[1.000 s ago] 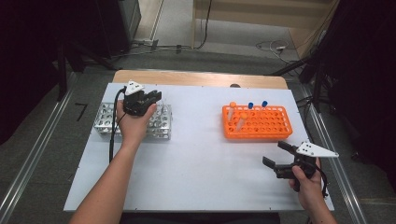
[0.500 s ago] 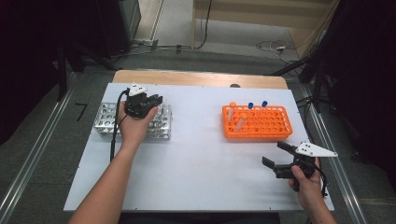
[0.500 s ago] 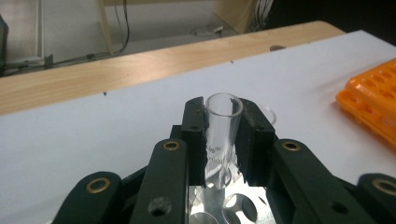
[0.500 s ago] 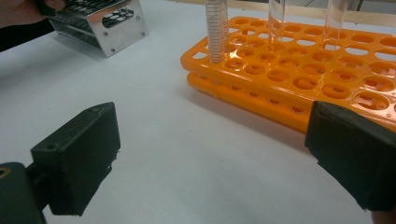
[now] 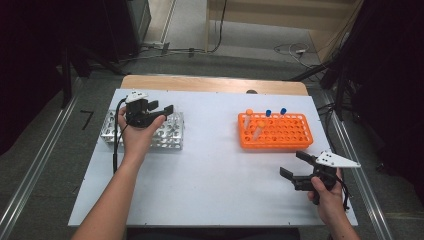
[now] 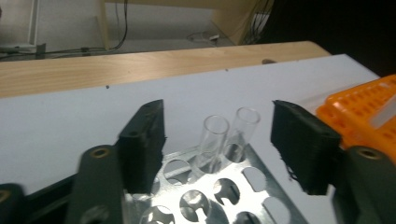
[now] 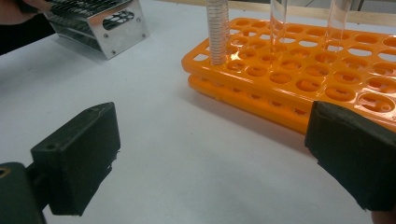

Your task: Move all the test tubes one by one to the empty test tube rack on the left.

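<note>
Two clear open-topped tubes (image 6: 229, 135) are standing upright side by side in the far row of the metal rack (image 5: 170, 137), at the left of the white table (image 5: 215, 170). No caps on them; I can't tell if they're holding anything.

Left gripper (image 5: 156, 111) is hovering over that rack's far right part, jaws spread wide, holding nothing. In the left gripper view the two tubes are sitting between the jaws and beyond the tips, so nothing is touching yet.

My read: this is the approach step of a pick, lining up on one of the two tubes.

Next move, as I judge it:
- Picking one tube. They're standing just beside each other, so a wide close risks catching both or knocking the neighbour.
- Shifting sideways so a single tube is centred between the pads, then going forward and down to the upper part of the glass.
- Closing gently; clear smooth tubes are likely slippery, and they should be lifted straight up out of the hole.

Orange rack (image 5: 277, 132) is sitting well apart on the right side of the table, carrying a few capped tubes along its far and left part, two blue caps (image 5: 275, 112) and orange ones. Most holes there are free, so it's a likely drop spot, but that's a guess.

Right gripper (image 5: 296, 169) is idling near the table's front right, just in front of the orange rack, jaws wide, empty. Its view is looking across bare table at the rack's near edge.
</note>
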`<action>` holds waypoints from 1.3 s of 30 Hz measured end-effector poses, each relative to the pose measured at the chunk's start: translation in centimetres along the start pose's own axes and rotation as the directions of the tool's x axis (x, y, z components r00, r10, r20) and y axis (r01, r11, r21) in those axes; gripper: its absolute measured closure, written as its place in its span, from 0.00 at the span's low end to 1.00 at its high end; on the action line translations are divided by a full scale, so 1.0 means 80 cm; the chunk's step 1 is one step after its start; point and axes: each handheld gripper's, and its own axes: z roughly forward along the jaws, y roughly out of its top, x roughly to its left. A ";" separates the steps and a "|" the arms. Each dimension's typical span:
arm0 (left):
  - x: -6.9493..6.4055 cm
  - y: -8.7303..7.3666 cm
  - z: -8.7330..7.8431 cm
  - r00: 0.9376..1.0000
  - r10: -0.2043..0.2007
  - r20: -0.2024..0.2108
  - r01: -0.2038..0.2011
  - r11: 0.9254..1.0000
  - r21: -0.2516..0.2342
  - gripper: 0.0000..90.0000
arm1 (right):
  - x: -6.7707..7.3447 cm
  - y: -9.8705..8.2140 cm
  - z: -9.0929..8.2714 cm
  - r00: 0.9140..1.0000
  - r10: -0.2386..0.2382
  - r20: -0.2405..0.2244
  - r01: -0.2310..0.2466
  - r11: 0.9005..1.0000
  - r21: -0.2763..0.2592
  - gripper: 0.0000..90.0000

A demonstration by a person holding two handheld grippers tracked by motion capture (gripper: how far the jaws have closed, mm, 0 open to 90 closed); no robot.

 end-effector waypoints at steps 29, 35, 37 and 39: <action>-0.081 -0.068 -0.067 0.975 0.111 0.194 -0.095 0.991 -0.089 0.00 | -0.025 0.044 0.034 0.999 0.048 0.024 -0.048 0.999 -0.015 0.02; -0.086 -0.075 -0.063 0.971 0.128 0.201 -0.115 0.990 -0.079 0.00 | -0.048 0.059 0.054 0.991 0.108 0.083 -0.105 0.994 -0.035 0.05; -0.086 -0.077 -0.062 0.971 0.127 0.203 -0.114 0.991 -0.072 0.00 | -0.056 0.060 0.064 0.983 0.123 0.136 -0.119 0.992 -0.033 0.10; -0.085 -0.078 -0.061 0.971 0.123 0.207 -0.111 0.991 -0.070 0.00 | -0.063 0.060 0.074 0.972 0.148 0.183 -0.144 0.989 -0.034 0.18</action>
